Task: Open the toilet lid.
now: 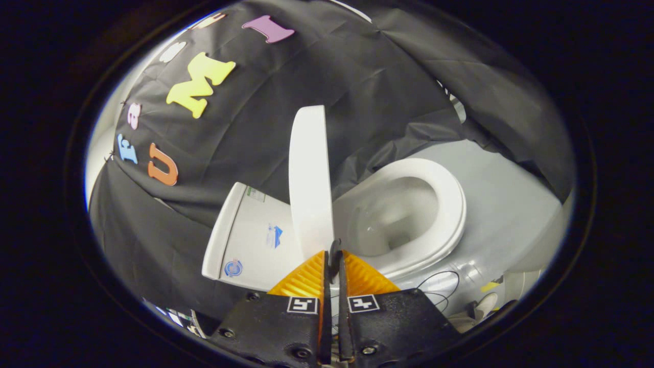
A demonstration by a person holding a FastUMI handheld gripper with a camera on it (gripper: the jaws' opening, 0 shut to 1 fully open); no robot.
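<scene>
My gripper [334,255] has its orange jaws drawn almost together, a thin slit between them, clenched on nothing I can see. Their tips sit at the lower edge of the toilet lid [309,179], which stands raised. Just beside it lies the open seat [449,204] and bowl [393,220]; behind the lid, the tank [250,235].

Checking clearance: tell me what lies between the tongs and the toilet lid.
Nothing: in the gripper view the nearly shut tongs reach the raised toilet lid at its lower edge.
</scene>
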